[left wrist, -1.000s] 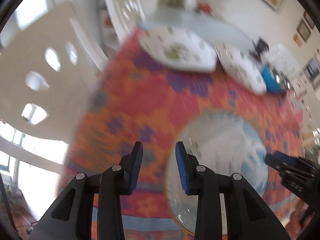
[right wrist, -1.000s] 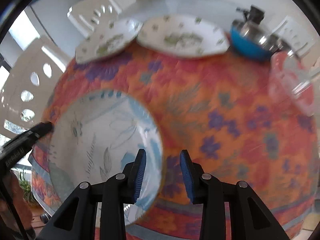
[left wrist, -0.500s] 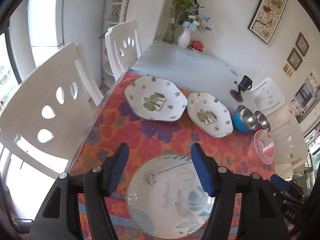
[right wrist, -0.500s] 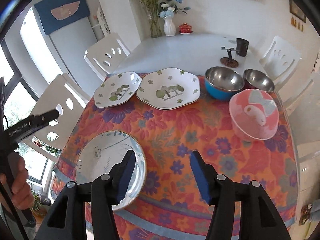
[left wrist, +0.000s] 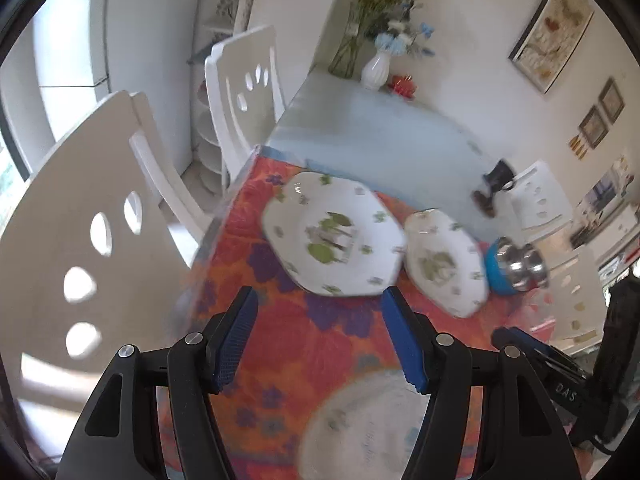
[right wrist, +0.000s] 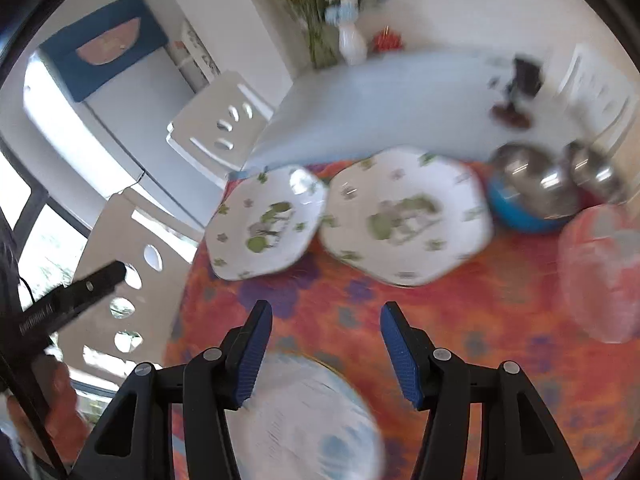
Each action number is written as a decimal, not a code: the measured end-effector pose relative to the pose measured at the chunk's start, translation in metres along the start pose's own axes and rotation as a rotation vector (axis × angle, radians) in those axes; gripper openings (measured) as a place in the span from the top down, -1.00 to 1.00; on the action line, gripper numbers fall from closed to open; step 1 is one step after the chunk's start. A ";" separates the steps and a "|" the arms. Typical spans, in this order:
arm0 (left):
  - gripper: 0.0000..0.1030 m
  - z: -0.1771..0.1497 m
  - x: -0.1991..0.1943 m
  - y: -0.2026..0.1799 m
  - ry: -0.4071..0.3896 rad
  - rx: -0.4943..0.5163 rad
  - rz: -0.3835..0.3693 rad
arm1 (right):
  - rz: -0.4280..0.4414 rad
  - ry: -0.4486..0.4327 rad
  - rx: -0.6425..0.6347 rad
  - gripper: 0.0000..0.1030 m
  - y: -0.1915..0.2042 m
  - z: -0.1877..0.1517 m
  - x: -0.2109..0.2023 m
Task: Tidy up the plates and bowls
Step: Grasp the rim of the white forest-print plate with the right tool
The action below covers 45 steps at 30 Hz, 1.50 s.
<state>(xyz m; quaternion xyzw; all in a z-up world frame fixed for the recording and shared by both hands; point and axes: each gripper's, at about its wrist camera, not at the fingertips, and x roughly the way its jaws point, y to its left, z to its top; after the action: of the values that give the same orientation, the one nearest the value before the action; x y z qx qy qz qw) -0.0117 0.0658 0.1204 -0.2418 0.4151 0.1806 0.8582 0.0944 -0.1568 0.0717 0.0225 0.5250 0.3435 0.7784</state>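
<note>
Two white angular plates with green prints lie side by side at the far edge of the orange floral cloth: one [left wrist: 332, 234] [right wrist: 266, 226] on the left, one [left wrist: 444, 260] [right wrist: 406, 214] on the right. A round blue-patterned plate [left wrist: 364, 428] [right wrist: 304, 412] lies near me, under both grippers. A blue steel bowl [right wrist: 528, 196] [left wrist: 508, 266], a smaller steel bowl [right wrist: 596, 176] and a pink bowl [right wrist: 600, 272] stand at the right. My left gripper [left wrist: 316, 340] is open and empty above the cloth. My right gripper [right wrist: 326, 346] is open and empty too.
White chairs [left wrist: 80, 248] [left wrist: 244, 92] stand along the table's left side. A bare pale-blue tabletop [right wrist: 380, 108] lies beyond the cloth with a vase of flowers [right wrist: 352, 44] and a dark stand [right wrist: 520, 88]. The cloth's left edge [left wrist: 208, 256] is close.
Both grippers have opened wide, lifted off the round plate and moved forward toward the white plates. The round plate stays on the cloth near me.
</note>
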 end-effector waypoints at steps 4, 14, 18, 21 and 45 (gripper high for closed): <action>-0.18 0.025 0.049 0.016 0.062 0.041 -0.006 | -0.001 0.064 0.052 0.04 0.017 0.019 0.059; 0.11 0.069 0.166 0.052 0.203 -0.013 -0.054 | -0.058 0.137 0.128 0.24 0.022 0.047 0.134; 0.26 0.074 0.188 0.056 0.239 -0.016 -0.115 | -0.091 0.144 0.102 0.38 0.025 0.053 0.152; 0.33 0.074 0.196 0.052 0.257 0.000 -0.154 | -0.135 0.158 0.088 0.50 0.027 0.055 0.161; 0.34 0.089 0.201 0.067 0.201 0.113 -0.122 | -0.083 0.193 0.095 0.44 0.038 0.064 0.184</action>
<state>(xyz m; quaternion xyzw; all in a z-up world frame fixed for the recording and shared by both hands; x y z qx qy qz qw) 0.1287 0.1934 -0.0103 -0.2346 0.4932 0.0794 0.8339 0.1672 -0.0042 -0.0326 0.0044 0.6137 0.2863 0.7358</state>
